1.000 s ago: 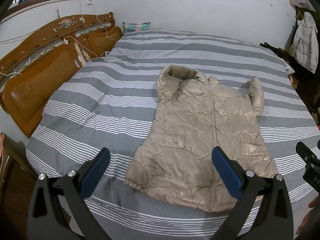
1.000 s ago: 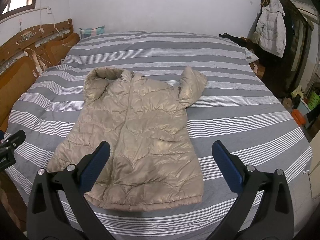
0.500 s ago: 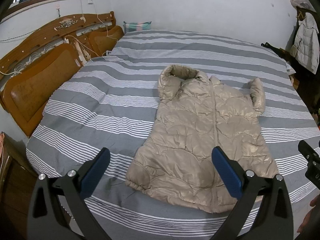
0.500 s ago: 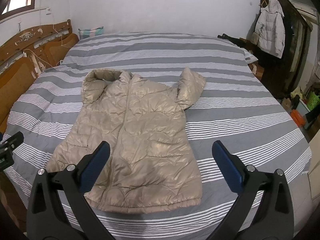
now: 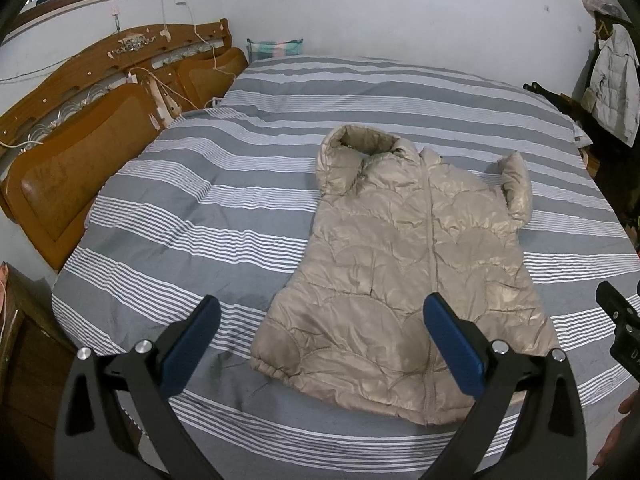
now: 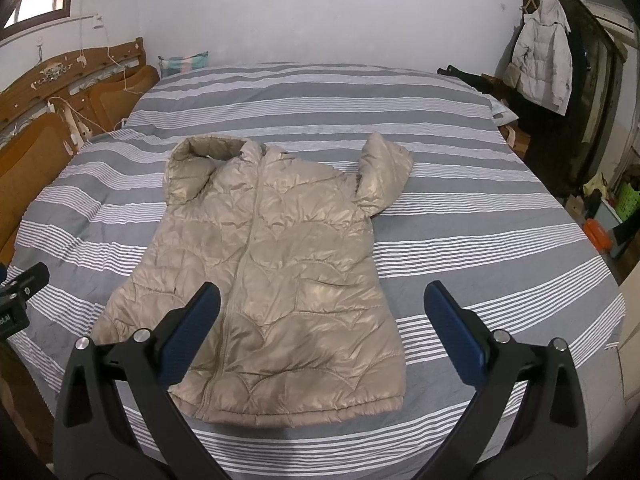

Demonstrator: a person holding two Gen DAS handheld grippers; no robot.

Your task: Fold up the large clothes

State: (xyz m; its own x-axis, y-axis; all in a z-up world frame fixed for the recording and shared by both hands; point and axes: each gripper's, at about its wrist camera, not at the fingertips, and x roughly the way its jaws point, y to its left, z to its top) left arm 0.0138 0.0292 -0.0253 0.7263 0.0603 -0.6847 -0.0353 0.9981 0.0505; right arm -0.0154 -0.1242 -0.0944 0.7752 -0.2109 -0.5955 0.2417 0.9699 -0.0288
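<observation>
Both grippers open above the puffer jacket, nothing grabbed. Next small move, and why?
Probably lower the right gripper toward the sleeve sticking out on that side. The beige puffer jacket lies flat and zipped, its other sleeve looks tucked already, and the left gripper is open too.

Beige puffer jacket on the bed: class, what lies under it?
The beige puffer jacket lies flat, front up, on the grey-and-white striped bedcover, which shows all around it. The sleeve on the headboard side isn't visible; it may be tucked underneath.
</observation>
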